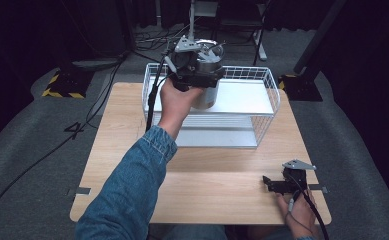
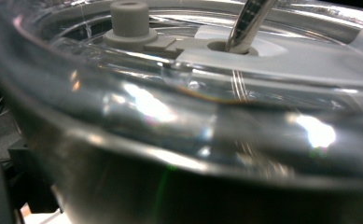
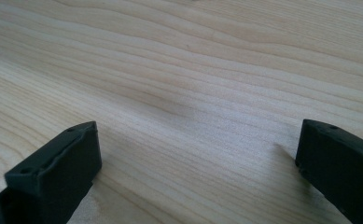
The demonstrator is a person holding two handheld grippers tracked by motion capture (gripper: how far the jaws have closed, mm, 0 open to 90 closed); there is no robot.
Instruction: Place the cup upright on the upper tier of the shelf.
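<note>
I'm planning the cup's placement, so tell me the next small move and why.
Probably lower the cup straight down onto the white shelf inside the wire basket. The left gripper holds it by its upper part above that shelf, upright, with a metal straw through the lid. The right gripper rests open on the table.

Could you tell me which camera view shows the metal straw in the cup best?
The left gripper view: the straw rises close up through a hole in the cup's lid. In the high view the cup, held by the left gripper, is small and its straw is hard to make out.
</note>
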